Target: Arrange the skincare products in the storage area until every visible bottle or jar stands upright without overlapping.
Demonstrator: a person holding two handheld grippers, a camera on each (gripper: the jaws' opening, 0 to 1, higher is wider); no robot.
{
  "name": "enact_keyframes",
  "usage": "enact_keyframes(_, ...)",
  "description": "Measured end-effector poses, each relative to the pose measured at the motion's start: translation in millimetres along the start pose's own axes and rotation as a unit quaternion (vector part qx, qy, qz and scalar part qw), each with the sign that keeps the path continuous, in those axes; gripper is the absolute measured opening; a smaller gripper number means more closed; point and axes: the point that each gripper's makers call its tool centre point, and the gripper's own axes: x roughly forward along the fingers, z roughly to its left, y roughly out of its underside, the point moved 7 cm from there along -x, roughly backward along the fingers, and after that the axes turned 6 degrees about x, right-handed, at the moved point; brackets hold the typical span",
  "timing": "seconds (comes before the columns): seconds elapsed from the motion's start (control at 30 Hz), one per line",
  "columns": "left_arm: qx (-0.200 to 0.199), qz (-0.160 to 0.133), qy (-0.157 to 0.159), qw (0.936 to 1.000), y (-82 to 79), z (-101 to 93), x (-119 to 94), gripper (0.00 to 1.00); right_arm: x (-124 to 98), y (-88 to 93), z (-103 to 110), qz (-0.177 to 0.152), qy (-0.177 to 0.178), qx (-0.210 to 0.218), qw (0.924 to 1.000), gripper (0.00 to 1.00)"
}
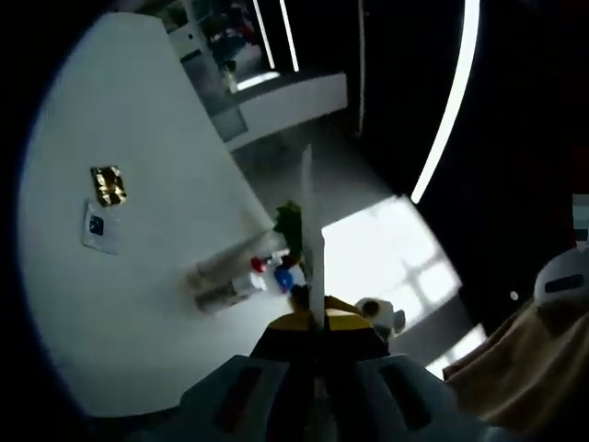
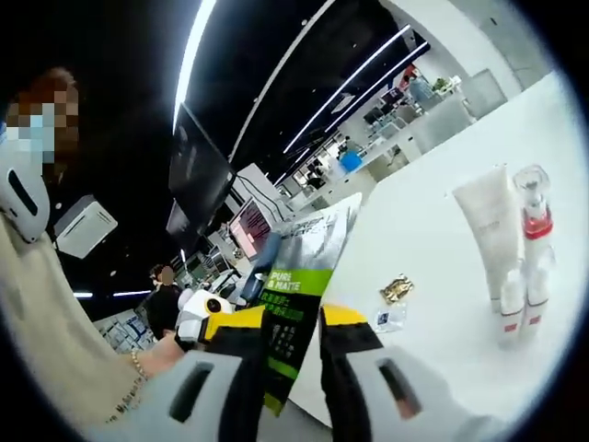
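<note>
**Tube in transit, placement pending**

Room: dark hall, ceiling light strips, monitors, a person standing far back. The white surface [image 2: 433, 239] carries a white tube [image 2: 488, 230] and pump bottles [image 2: 532, 249] standing upright together, with two small sachets [image 2: 396, 289] apart from them. Your right tool [image 2: 293, 368] is clamped on the green-and-grey tube [image 2: 299, 285], held off the surface. The left tool [image 1: 317, 354] pinches the same tube edge-on [image 1: 313, 249]. Next, I judge: stand it beside the group, not touching.

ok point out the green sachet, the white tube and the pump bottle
green sachet [image 2: 296, 304], right gripper view, on its green band
white tube [image 2: 486, 221], right gripper view, mid body
pump bottle [image 2: 534, 221], right gripper view, on its red collar
</note>
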Motion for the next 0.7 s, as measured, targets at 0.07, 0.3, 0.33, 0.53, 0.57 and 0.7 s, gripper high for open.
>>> enact_keyframes(0.07,-0.003,-0.003,-0.004,1.0,-0.8,3.0,1,0.0,0,0.7,-2,0.004,0.002,-0.001,1.0,0.27)
enact_keyframes(0.3,-0.013,-0.002,-0.018,0.9998,-1.5,13.1,2,0.0,-1,4.9,-7,0.021,0.013,-0.001,0.9997,0.41)
enact_keyframes(0.33,-0.013,-0.002,-0.02,0.9997,-1.6,14.3,3,0.0,-1,5.6,-9,0.023,0.016,-0.002,0.9996,0.43)
enact_keyframes(0.53,-0.024,0.003,-0.026,0.9994,-1.3,22.7,6,0.0,-1,7.7,-15,0.029,0.03,-0.002,0.9991,0.53)
enact_keyframes(0.57,-0.025,0.005,-0.029,0.9992,-1.1,24.9,7,0.0,-1,8.3,-16,0.031,0.034,-0.001,0.999,0.54)
enact_keyframes(0.7,-0.032,0.007,-0.034,0.9989,-1.2,31.1,9,0.0,-3,9.8,-21,0.035,0.045,-0.002,0.9983,0.59)
